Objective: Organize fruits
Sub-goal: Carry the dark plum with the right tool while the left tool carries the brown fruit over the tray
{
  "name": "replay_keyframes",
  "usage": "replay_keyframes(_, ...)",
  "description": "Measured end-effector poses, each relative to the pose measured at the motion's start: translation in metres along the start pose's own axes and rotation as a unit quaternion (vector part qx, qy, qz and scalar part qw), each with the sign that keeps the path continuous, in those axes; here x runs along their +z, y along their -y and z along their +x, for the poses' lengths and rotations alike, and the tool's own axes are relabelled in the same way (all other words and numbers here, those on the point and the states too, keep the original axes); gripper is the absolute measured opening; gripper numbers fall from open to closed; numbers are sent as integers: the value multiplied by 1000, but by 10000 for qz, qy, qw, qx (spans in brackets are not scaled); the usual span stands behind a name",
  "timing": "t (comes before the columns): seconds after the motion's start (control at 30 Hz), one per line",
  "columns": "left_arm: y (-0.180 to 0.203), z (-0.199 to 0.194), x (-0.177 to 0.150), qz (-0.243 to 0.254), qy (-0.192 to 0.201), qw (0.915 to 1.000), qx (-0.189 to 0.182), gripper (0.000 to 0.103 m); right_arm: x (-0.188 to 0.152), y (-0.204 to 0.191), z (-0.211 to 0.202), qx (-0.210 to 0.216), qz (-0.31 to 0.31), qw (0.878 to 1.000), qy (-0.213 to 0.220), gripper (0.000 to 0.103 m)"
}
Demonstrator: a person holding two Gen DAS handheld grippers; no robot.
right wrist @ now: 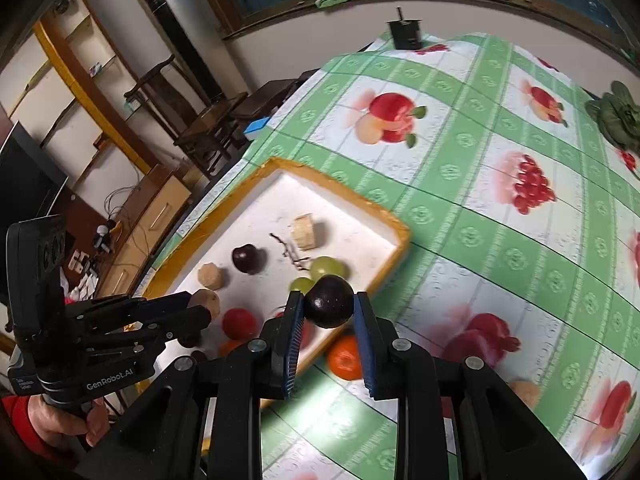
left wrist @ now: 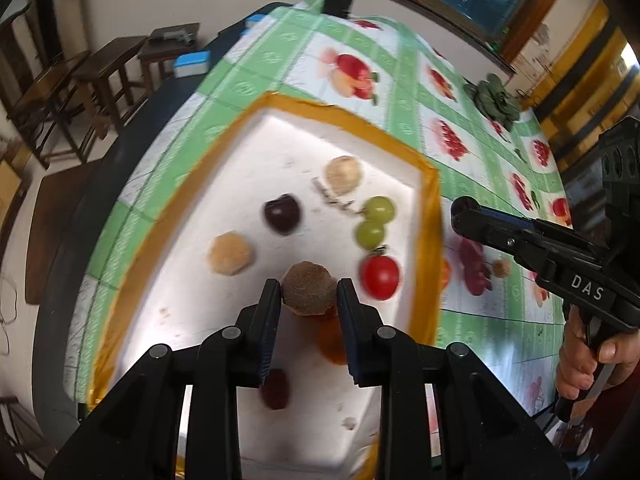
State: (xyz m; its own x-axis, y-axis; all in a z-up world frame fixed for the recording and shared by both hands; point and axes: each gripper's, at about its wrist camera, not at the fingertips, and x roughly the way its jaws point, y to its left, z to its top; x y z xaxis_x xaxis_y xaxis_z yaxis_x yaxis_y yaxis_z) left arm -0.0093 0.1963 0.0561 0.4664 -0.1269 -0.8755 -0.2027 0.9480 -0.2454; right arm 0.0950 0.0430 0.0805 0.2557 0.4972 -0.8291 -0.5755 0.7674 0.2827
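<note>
My left gripper [left wrist: 308,282] is shut on a rough brown round fruit [left wrist: 309,294] above the near part of a white foam tray [left wrist: 280,128] with an orange taped rim. In the tray lie two beige fruits [left wrist: 343,175], a dark cherry [left wrist: 281,214], two green grapes [left wrist: 379,209], a red tomato [left wrist: 380,276] and an orange fruit [left wrist: 332,344]. My right gripper [right wrist: 329,298] is shut on a dark plum [right wrist: 329,308] over the tray's right rim [right wrist: 400,236]. Each gripper shows in the other view: the right gripper [left wrist: 464,214], the left gripper [right wrist: 202,304].
An orange fruit [right wrist: 346,356] and a small beige fruit [right wrist: 526,392] lie on the green fruit-print tablecloth [right wrist: 500,240] right of the tray. A green bundle [right wrist: 616,120] and a black object [right wrist: 404,34] sit far back. Wooden chairs [left wrist: 80,92] stand left of the table.
</note>
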Motion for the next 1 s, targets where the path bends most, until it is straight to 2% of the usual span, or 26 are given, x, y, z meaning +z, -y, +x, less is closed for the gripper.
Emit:
replay_keyframes(0.37,-17,7,-1,-92,-66,9999,-1,26,9,-50,42,192,-491,9980,-345,25)
replay_keyframes(1.0,-25,25,13,-17,-190,9998,3,26,23,-60,93,50,-639,9951,-750,26)
